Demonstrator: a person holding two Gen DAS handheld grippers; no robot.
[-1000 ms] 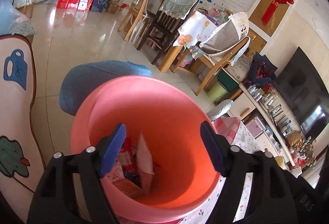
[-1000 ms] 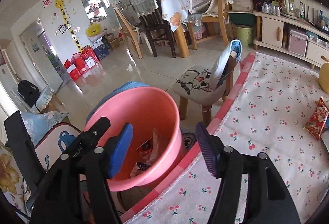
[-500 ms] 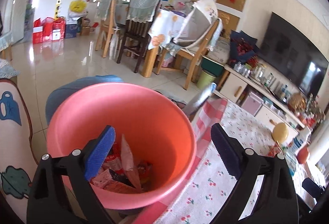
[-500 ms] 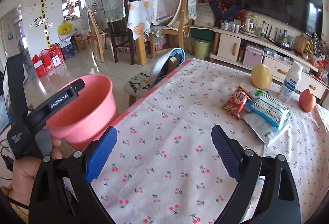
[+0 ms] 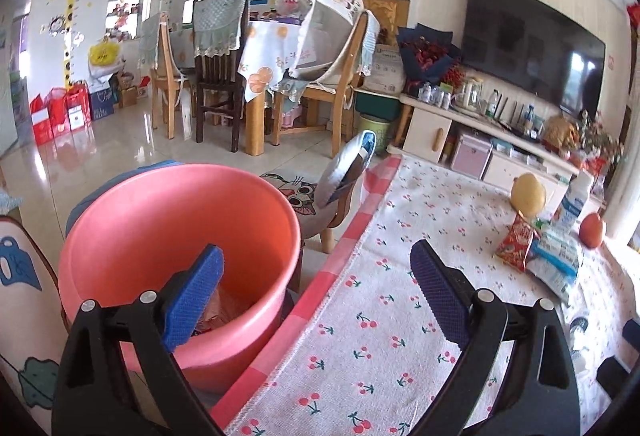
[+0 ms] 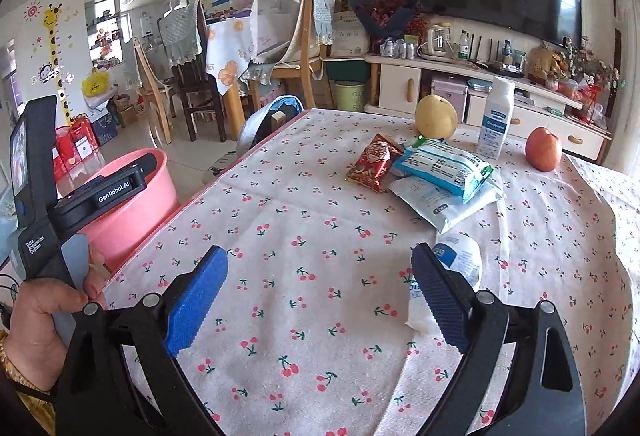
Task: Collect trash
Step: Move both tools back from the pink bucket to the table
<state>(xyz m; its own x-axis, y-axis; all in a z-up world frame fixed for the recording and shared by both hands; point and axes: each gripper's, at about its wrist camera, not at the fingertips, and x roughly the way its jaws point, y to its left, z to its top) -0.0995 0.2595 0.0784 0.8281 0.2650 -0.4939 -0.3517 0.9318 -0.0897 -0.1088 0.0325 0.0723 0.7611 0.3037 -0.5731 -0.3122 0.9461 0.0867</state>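
A pink bucket (image 5: 168,220) with wrappers at its bottom stands beside the table's left edge; it also shows in the right wrist view (image 6: 132,196). My left gripper (image 5: 316,292) is open and empty over the bucket rim and table edge. My right gripper (image 6: 320,292) is open and empty above the cherry-print cloth (image 6: 304,220). On the table lie a red snack packet (image 6: 374,162), a blue-white packet (image 6: 444,166) on a white packet (image 6: 436,202), and a crumpled white wrapper (image 6: 448,276) close to the right finger.
A yellow pear (image 6: 435,116), a white bottle (image 6: 496,118) and a red apple (image 6: 543,149) stand at the table's far side. A cat-print stool (image 5: 320,196) is behind the bucket. Dining chairs and a TV cabinet lie beyond.
Both grippers swung right, from over the bucket toward the table. The right view now faces the packets; the bucket has slid to the left in both views.
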